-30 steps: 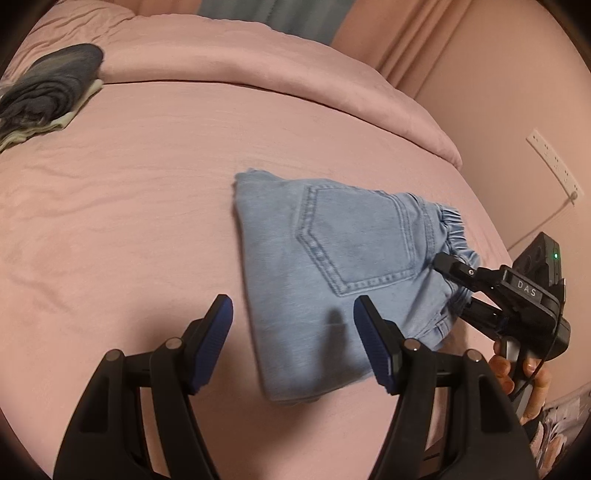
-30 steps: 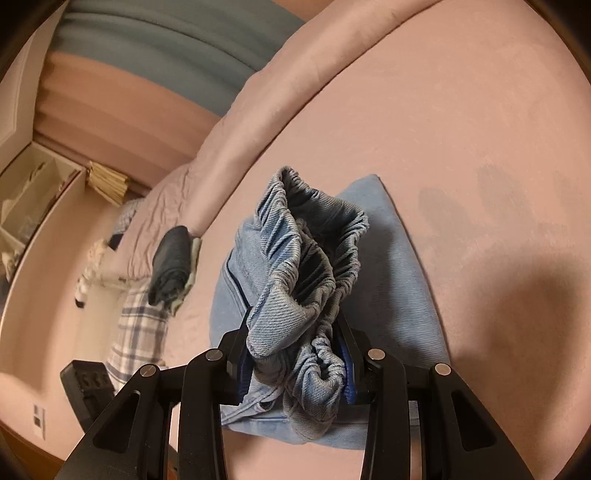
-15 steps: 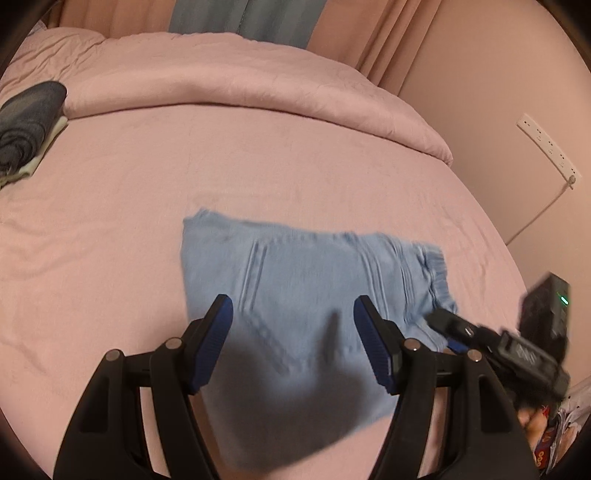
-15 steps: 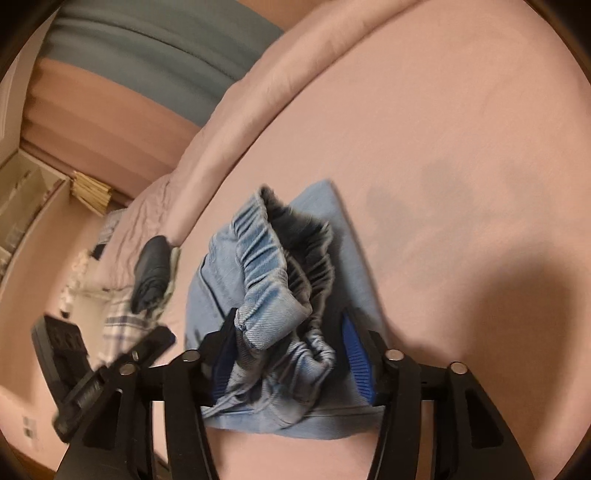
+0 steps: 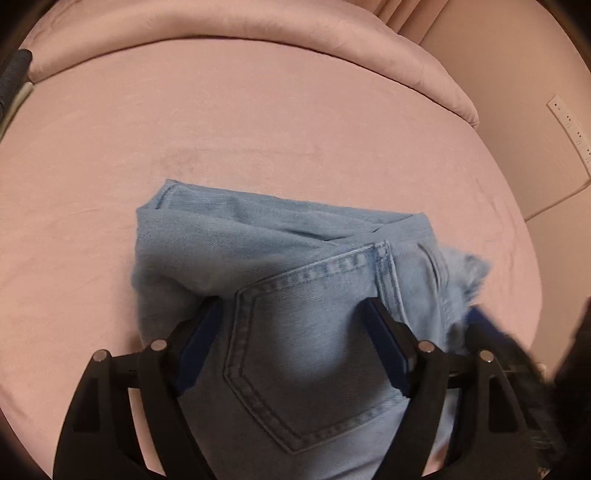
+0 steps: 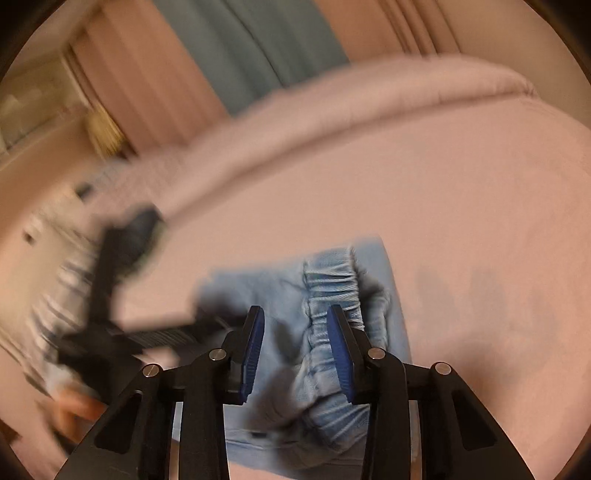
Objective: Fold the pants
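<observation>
The light blue denim pants (image 5: 295, 280) lie as a compact folded bundle on the pink bed sheet (image 5: 258, 129), low and central in both wrist views. A stitched back pocket faces up in the left wrist view, a loose fold ridges along the top edge of the bundle, and the gathered elastic waistband (image 6: 332, 295) shows on the right wrist side.

The left gripper (image 5: 295, 325) sits low over the pocket with its jaws spread wide. They have just been opening further, and the pocket panel lies between the blue pads (image 5: 201, 343) without being pinched, so it is likely pressing or steadying the stack, not lifting it.

The right gripper (image 6: 295, 332) straddles the waistband. Its jaws have just been closing, yet a gap shows between the pads and the cloth, so they stand apart, probably about to pinch the band.

Beyond, a pink rolled duvet (image 5: 258, 33) runs along the top of the frame, with curtains (image 6: 240, 44) behind.
</observation>
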Available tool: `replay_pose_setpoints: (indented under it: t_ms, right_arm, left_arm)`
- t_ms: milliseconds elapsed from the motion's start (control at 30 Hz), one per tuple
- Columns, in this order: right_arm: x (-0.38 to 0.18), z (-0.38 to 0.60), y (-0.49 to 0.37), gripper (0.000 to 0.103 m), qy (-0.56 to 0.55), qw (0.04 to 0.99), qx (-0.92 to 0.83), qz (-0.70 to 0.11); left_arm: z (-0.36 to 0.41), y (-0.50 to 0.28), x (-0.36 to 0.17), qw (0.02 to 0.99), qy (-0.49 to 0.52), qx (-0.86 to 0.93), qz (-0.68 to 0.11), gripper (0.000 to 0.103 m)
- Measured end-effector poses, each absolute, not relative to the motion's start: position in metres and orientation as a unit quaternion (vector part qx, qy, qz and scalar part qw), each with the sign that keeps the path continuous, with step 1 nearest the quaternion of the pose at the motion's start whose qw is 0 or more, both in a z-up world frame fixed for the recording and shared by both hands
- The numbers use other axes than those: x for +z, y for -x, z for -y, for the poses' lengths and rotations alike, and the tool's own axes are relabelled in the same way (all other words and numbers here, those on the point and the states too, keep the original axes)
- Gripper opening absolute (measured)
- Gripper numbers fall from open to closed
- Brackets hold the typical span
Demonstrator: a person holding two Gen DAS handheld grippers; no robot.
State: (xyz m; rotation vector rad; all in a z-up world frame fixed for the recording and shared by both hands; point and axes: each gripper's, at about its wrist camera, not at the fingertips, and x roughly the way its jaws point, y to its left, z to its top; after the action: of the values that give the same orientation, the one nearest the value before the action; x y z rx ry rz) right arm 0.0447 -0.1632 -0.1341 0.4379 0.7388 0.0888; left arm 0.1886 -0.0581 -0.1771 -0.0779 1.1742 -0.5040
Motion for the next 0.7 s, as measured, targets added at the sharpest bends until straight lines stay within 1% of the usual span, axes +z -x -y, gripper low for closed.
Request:
replay_pose_setpoints:
  t_ms: [33,133,267,333,467,567,633,667,700]
  right_arm:
    - [-0.141,0.164,-0.045,0.035,-0.211,0.905,0.038,-0.367]
    - [-0.143,0.175,-0.041,0.031,-0.216,0.898,0.056,-0.379]
    - [-0.133,0.193,-0.021,0.032,-0.214,0.899,0.068,-0.375]
    - [-0.126,0.196,-0.014,0.047,-0.195,0.906,0.044,-0.373]
    - [-0.102,0.180,-0.017,0.047,-0.180,0.917,0.087,-0.344]
    - [-0.096,0.148,-0.048,0.048,-0.161,0.906,0.144,-0.363]
    - [-0.100,0.120,-0.083,0.048,-0.144,0.890,0.176,-0.395]
    - [-0.103,0.110,-0.096,0.048,-0.133,0.887,0.181,-0.404]
    - [-0.107,0.098,-0.113,0.048,-0.120,0.883,0.183,-0.416]
  left_arm:
    - [0.057,-0.189,-0.177,0.800,0.040,-0.238,-0.549,0.079]
    - [0.039,-0.183,-0.164,0.804,0.084,-0.251,-0.532,0.078]
    - [-0.008,-0.155,-0.153,0.823,0.121,-0.245,-0.498,0.078]
    - [-0.032,-0.140,-0.158,0.823,0.133,-0.235,-0.500,0.079]
    - [-0.052,-0.114,-0.179,0.791,0.177,-0.256,-0.527,0.078]
    - [-0.049,-0.091,-0.193,0.774,0.190,-0.273,-0.538,0.076]
    - [-0.048,-0.076,-0.195,0.781,0.191,-0.279,-0.525,0.067]
    - [-0.047,-0.072,-0.196,0.779,0.190,-0.284,-0.526,0.055]
    - [-0.046,-0.069,-0.198,0.780,0.185,-0.282,-0.527,0.054]
